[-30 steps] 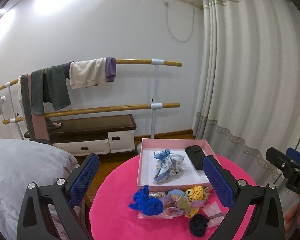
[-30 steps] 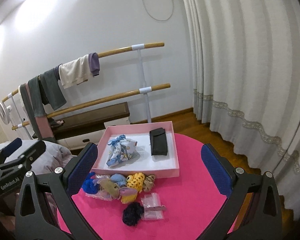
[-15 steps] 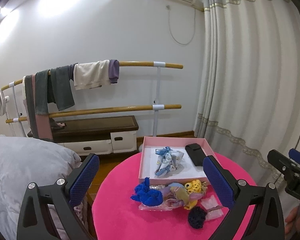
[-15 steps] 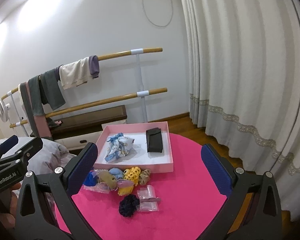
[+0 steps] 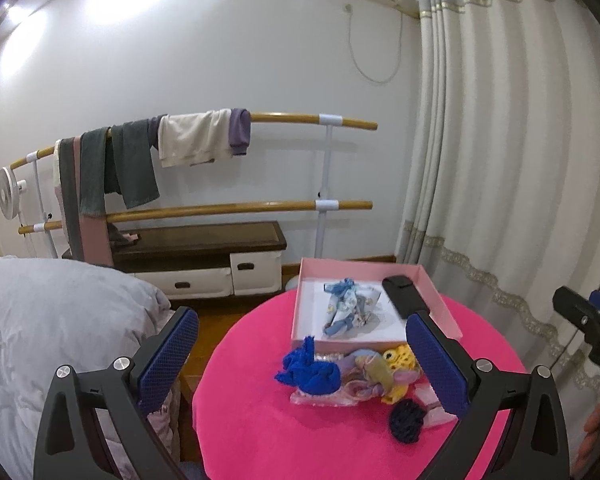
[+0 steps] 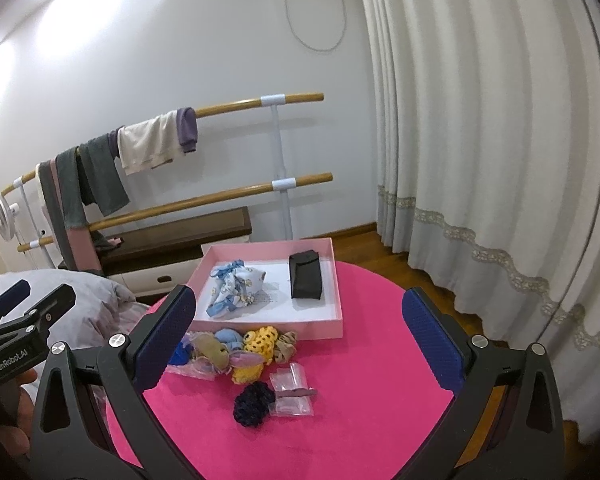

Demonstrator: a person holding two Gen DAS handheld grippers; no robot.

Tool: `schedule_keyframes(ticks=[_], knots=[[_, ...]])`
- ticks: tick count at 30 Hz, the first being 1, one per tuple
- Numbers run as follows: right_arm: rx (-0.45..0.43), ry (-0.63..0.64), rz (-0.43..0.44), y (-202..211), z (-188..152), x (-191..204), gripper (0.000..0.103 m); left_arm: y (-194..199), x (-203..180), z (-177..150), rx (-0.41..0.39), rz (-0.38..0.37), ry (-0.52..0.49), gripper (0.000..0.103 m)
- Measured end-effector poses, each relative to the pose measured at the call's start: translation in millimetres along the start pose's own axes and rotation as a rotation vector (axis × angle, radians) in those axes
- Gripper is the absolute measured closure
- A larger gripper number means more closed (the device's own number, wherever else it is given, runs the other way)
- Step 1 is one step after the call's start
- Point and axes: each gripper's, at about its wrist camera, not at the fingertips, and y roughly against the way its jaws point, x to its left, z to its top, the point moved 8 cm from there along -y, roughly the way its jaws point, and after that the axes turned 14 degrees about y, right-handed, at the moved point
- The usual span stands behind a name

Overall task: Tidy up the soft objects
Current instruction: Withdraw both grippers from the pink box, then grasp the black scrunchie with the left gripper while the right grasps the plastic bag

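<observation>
- Left gripper point(image 5: 302, 354) spread wide, empty, above the table point(image 5: 260, 432).
- Right gripper point(image 6: 300, 340) likewise wide and empty.
- Pink tray point(image 6: 332, 326) at the table's far edge holds a blue-and-white cloth bundle point(image 6: 238, 286) and a black pouch point(image 6: 306, 276).
- Scrunchies point(image 6: 236, 354) in blue, yellow, tan and lilac lie heaped against the tray's near wall.
- A dark navy scrunchie point(image 6: 254, 404) sits nearer mid-table, touching small clear bags point(image 6: 292, 392).
</observation>
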Motion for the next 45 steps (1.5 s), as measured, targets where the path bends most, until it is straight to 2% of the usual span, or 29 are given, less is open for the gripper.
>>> schedule_keyframes(ticks=[8, 13, 18, 22, 31, 33, 39, 40, 42, 44, 45], knots=[[0.139, -0.017, 0.016, -39, -45, -7, 0.000, -30, 7, -35, 0.120, 0.033, -0.019, 0.000], [0.247, -0.020, 0.050, -69, -83, -2, 0.000, -61, -3, -66, 0.230, 0.017, -0.034, 0.000], [0.329, -0.002, 0.087, -95, -113, 7, 0.000, -94, -14, -85, 0.305, -0.005, -0.037, 0.000], [0.373, 0.014, 0.096, -105, -131, 9, 0.000, -122, -30, -103, 0.374, -0.033, -0.043, 0.000], [0.433, -0.002, 0.089, -121, -159, -13, 0.001, -175, -56, -142, 0.453, -0.059, -0.055, 0.002], [0.437, -0.015, 0.090, -123, -163, -19, 0.001, -187, -59, -150, 0.466, -0.048, -0.062, 0.006], [0.440, -0.049, 0.109, -129, -171, -31, 0.001, -210, -70, -173, 0.517, -0.047, -0.081, 0.029], [0.441, -0.050, 0.116, -131, -171, -31, 0.001, -213, -72, -175, 0.508, -0.048, -0.085, 0.030], [0.439, -0.048, 0.134, -133, -170, -26, 0.001, -215, -74, -175, 0.503, -0.063, -0.084, 0.040], [0.433, -0.045, 0.160, -136, -169, -18, 0.001, -216, -73, -174, 0.500, -0.062, -0.089, 0.069], [0.431, -0.040, 0.175, -138, -168, -13, 0.001, -215, -71, -173, 0.500, -0.064, -0.089, 0.074]])
